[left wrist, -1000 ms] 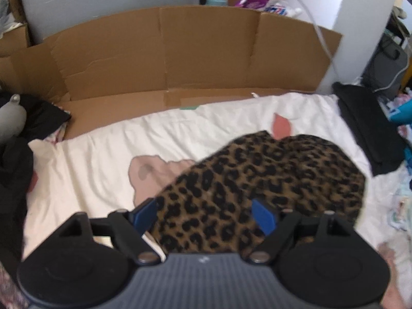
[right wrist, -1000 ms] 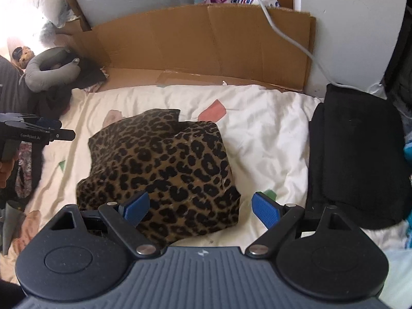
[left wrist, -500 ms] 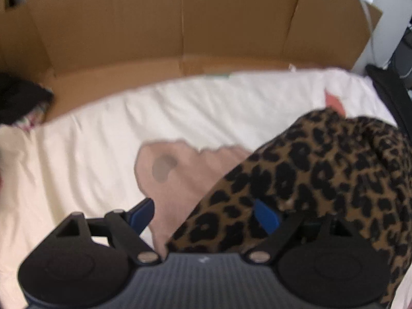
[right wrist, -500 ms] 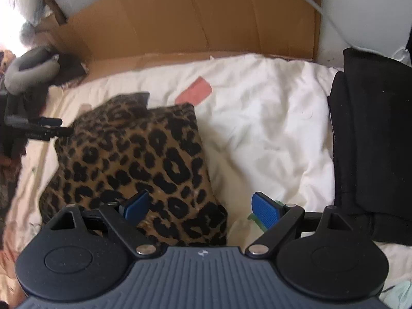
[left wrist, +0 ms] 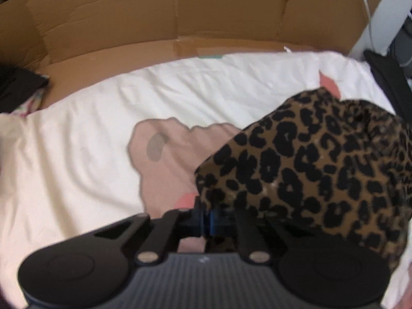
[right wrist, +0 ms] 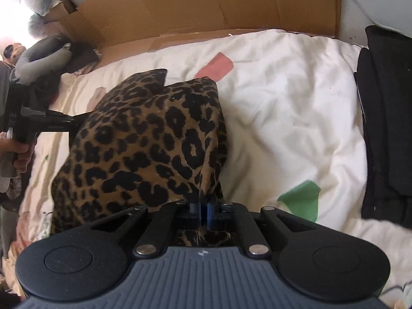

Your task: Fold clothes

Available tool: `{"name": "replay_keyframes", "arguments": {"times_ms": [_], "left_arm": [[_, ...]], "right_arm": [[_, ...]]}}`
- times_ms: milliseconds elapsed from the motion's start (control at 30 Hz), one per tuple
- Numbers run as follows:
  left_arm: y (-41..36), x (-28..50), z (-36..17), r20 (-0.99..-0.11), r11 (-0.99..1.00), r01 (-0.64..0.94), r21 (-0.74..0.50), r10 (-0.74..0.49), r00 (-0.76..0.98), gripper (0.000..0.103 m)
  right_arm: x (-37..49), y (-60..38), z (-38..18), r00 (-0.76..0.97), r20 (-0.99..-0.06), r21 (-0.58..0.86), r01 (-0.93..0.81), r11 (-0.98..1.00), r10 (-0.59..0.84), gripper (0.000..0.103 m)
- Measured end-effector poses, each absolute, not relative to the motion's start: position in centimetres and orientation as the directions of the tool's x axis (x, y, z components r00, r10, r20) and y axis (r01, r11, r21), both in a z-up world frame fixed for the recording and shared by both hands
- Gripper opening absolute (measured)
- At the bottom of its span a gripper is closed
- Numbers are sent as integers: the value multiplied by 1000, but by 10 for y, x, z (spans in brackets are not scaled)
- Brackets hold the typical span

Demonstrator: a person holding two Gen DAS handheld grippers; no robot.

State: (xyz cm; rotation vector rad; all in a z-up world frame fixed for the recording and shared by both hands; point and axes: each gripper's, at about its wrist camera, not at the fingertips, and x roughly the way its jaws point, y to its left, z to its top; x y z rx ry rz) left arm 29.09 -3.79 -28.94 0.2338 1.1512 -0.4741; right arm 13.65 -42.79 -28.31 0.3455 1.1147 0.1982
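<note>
Left gripper (left wrist: pixel 206 219): clamped on near left corner of leopard-print garment (left wrist: pixel 322 170), jaws just closed from wide open. Right gripper (right wrist: pixel 203 212): likewise pinched onto near right corner, just closed. Garment: bunched at frame centre on white duvet (right wrist: pixel 283 103), cardboard (right wrist: pixel 206 2) behind at top. Progress, as judged: early; corners secured, lifting, spreading and every fold outstanding. Black clothes (right wrist: pixel 386 128) stacked at right edge.

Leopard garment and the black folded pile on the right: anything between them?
Only bare white bedding between leopard garment and black pile, in the right wrist view.
</note>
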Motion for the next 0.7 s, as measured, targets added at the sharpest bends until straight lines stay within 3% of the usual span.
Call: {"name": "replay_keyframes", "arguments": {"times_ms": [333,700], "left_arm": [[21,215,-206,-896,934,347,-85,-223,383,3],[106,154,-172,-900,987,153,-50,-111,421,3]], "right_arm": [[77,-430,-234,457,-840,373,94,923,293,0],[21,-435,-219,417,-883,314,189,930,214,0]]}}
